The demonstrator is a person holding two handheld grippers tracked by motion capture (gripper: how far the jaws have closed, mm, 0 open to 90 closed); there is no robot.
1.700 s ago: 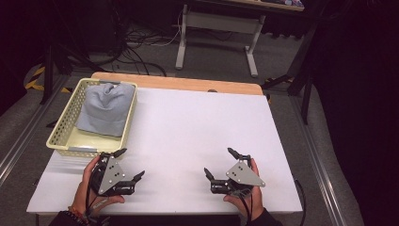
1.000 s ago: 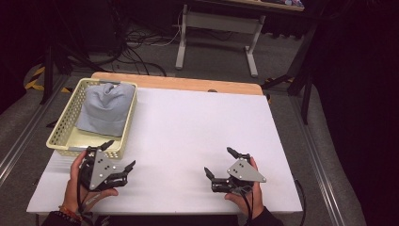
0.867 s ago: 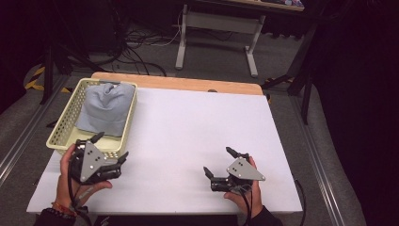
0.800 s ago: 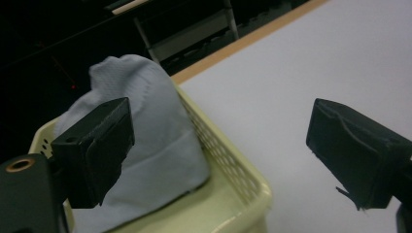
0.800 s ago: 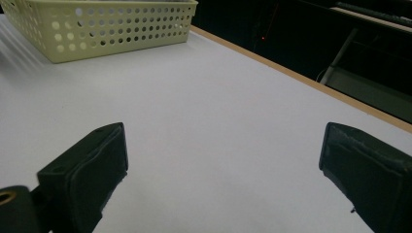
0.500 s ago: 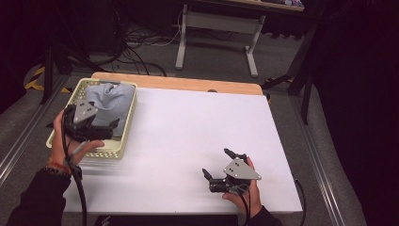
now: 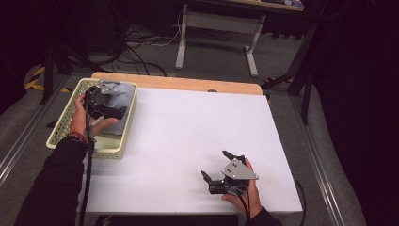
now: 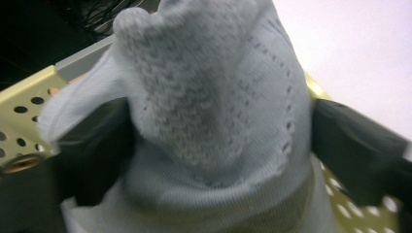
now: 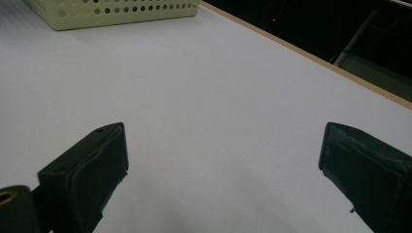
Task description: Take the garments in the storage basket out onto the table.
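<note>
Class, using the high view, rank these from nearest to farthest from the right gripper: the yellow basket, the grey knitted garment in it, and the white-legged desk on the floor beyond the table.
From the right gripper:
1. Yellow basket, left side of the table.
2. Grey knitted garment, inside the basket, toward its far end.
3. White-legged desk, on the floor past the table's far edge.

White table point(image 7: 188, 127); yellow basket point(image 7: 110, 146)

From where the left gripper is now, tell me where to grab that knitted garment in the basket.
Grip the raised fold of the pale blue knitted garment, coming from above. It humps up between the left gripper's open jaws, well clear of the yellow basket's perforated wall, so a pinch there likely lifts cloth alone.
</note>
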